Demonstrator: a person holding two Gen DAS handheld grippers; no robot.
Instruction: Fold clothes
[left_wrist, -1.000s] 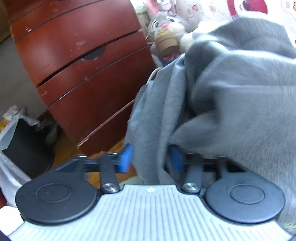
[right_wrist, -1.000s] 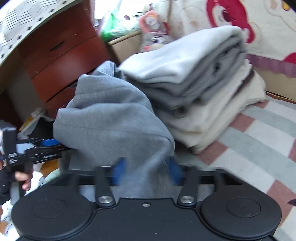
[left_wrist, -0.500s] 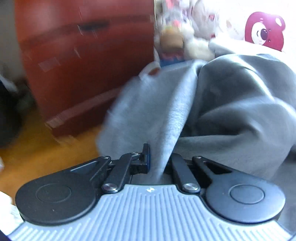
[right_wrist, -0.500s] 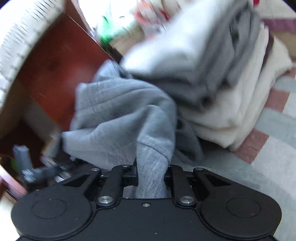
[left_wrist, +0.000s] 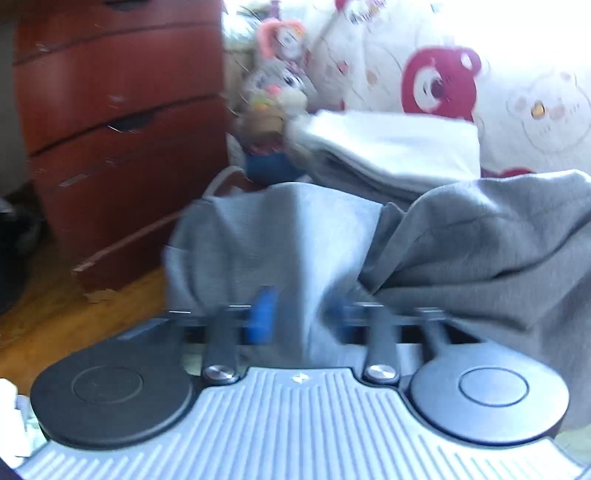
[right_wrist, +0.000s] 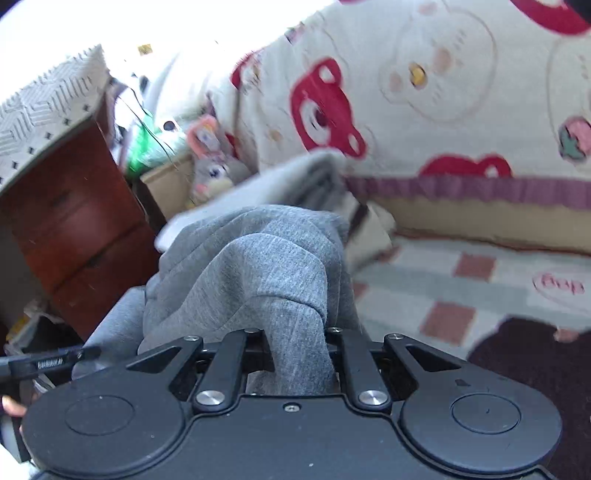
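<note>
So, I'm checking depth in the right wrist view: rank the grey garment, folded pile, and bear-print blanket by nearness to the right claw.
1. Grey garment, pinched in the right claw.
2. Folded pile, just behind it, centre.
3. Bear-print blanket, farthest, upper right.

Left gripper (left_wrist: 301, 314): angled downward, jaws opening, blue pads apart with grey cloth loose between them. Right gripper (right_wrist: 297, 354): angled downward, jaws drawn close, clamped on a bunched fold of grey cloth.
</note>
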